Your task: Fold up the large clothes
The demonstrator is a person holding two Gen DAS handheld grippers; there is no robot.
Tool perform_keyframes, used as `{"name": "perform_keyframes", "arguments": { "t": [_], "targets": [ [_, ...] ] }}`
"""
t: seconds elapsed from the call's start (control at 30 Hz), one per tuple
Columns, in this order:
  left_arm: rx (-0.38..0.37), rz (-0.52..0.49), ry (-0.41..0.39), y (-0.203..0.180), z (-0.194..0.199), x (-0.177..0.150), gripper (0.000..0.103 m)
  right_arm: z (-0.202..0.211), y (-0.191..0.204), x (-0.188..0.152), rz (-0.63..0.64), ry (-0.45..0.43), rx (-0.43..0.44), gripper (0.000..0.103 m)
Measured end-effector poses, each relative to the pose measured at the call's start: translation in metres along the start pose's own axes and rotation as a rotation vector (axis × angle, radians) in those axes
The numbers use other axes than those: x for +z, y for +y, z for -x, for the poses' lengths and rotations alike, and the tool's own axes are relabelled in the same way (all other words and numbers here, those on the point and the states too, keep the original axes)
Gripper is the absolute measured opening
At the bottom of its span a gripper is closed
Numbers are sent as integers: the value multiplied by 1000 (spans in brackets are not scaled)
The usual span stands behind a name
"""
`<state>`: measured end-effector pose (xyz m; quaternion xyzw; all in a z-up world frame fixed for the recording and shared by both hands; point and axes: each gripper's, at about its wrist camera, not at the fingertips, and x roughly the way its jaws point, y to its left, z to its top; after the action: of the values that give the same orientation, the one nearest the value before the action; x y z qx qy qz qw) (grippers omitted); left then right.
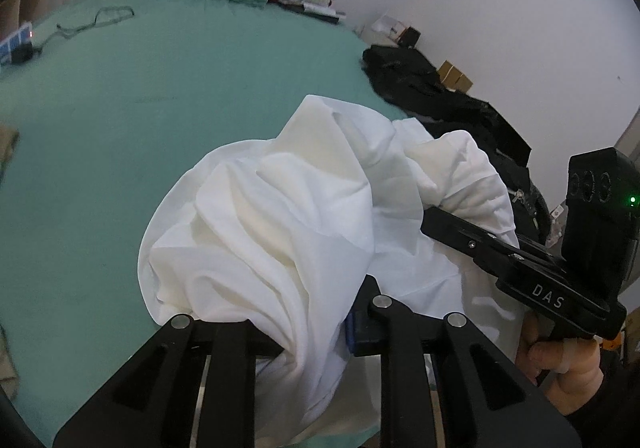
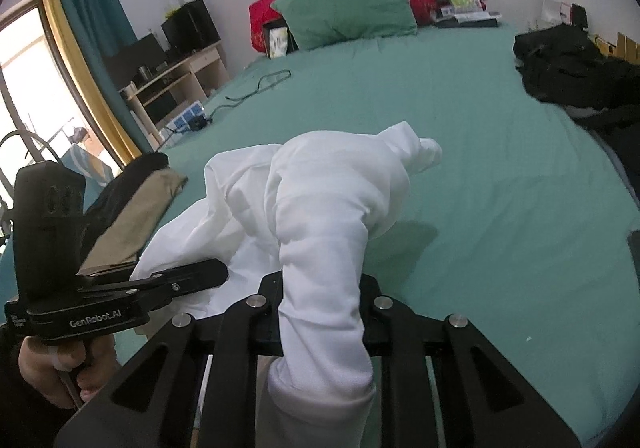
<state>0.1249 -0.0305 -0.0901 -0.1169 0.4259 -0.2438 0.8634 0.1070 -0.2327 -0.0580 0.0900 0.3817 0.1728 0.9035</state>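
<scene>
Left gripper clamped on a bunched fold of white garment; right gripper likewise pinching a rolled part of it. Garment hanging crumpled between both, above the green bed. Farther off: black clothing, green pillow.

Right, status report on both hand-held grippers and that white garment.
Left hand-held gripper shut on white garment. Right hand-held gripper shut on it too. Garment bunched, lifted over green bed. Black clothes lie far right, clear.
</scene>
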Motion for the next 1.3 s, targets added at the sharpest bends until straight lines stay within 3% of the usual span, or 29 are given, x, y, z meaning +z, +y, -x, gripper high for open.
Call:
{"name": "perform_keyframes", "arguments": {
  "t": [0.3,0.8,1.3],
  "targets": [
    [12,-4,-90,24,43,12,20,4,44,22,60,-60,-11,19],
    [115,39,-199,97,96,18,20,-44,130,45,180,-70,21,19],
    [246,5,-245,171,104,65,19,-106,173,64,216,-85,78,19]
  ]
}}
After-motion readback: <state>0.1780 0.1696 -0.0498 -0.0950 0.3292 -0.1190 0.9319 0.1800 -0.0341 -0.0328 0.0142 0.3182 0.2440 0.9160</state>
